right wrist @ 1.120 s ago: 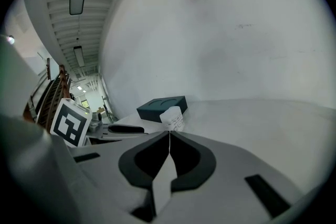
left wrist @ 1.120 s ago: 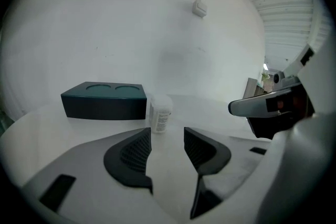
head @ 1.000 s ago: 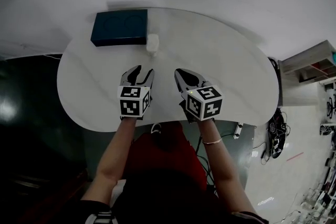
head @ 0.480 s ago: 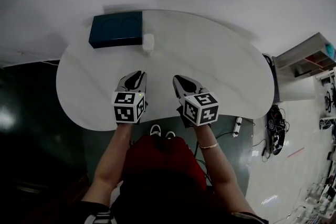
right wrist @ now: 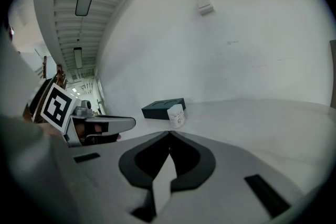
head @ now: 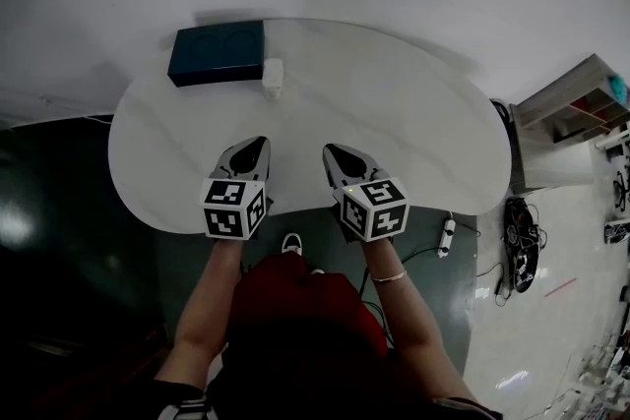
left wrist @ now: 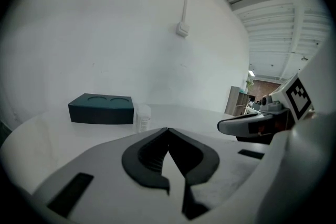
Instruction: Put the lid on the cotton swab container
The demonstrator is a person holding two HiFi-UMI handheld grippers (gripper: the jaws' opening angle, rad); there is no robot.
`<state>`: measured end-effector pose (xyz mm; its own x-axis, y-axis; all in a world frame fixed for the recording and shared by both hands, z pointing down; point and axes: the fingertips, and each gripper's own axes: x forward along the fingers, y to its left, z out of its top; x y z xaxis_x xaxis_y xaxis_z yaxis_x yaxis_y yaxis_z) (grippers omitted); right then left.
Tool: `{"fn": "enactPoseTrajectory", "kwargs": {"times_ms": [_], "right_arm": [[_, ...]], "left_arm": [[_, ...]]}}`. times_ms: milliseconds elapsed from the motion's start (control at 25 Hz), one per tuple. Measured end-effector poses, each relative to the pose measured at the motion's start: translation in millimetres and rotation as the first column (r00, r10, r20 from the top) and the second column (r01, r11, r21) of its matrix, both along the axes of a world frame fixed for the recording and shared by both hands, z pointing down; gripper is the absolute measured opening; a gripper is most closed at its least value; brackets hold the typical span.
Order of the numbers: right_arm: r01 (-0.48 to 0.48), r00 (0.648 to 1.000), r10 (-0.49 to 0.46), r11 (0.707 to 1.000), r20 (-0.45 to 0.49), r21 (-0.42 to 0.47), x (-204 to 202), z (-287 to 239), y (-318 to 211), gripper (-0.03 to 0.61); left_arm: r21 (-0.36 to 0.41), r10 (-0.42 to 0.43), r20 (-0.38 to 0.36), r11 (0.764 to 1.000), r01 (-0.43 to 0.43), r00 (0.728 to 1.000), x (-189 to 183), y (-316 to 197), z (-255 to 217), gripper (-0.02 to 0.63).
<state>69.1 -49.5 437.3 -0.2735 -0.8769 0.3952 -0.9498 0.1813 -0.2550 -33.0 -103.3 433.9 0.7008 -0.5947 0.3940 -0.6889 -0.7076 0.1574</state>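
Observation:
The cotton swab container (head: 273, 78) is a small white tub at the far left of the white table (head: 394, 113), touching a dark teal box (head: 217, 54). In the left gripper view the container (left wrist: 142, 118) is capped and stands right of the box (left wrist: 101, 108); no separate lid shows. My left gripper (head: 258, 143) is near the front edge, well short of the container, jaws shut on nothing (left wrist: 168, 128). My right gripper (head: 330, 150) lies beside it, also shut and empty (right wrist: 169, 132), with the container (right wrist: 177, 115) far ahead.
The teal box has two round recesses in its top. The table's curved front edge runs just under both grippers. On the floor to the right are a power strip (head: 447, 236), cables (head: 518, 256) and a shelf unit (head: 576, 113).
The left gripper's jaws, spread a second ago, have closed. Both grippers have drawn back a little toward the table's front edge.

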Motion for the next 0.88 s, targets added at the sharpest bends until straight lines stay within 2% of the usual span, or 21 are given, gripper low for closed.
{"fn": "enactPoseTrajectory", "kwargs": {"times_ms": [320,880], "right_arm": [[-0.003,1.0,0.003,1.0,-0.023,0.02,4,-12,44,0.015],[0.014,0.998,-0.009,0.997,-0.061,0.078,-17,-37,112,0.015]], "left_arm": [[0.027,-0.005,-0.022,1.0,0.005,1.0,-3,47,-18,0.025],[0.068,-0.027,-0.027,0.997,0.029,0.999,-36,117,-42,0.026]]}}
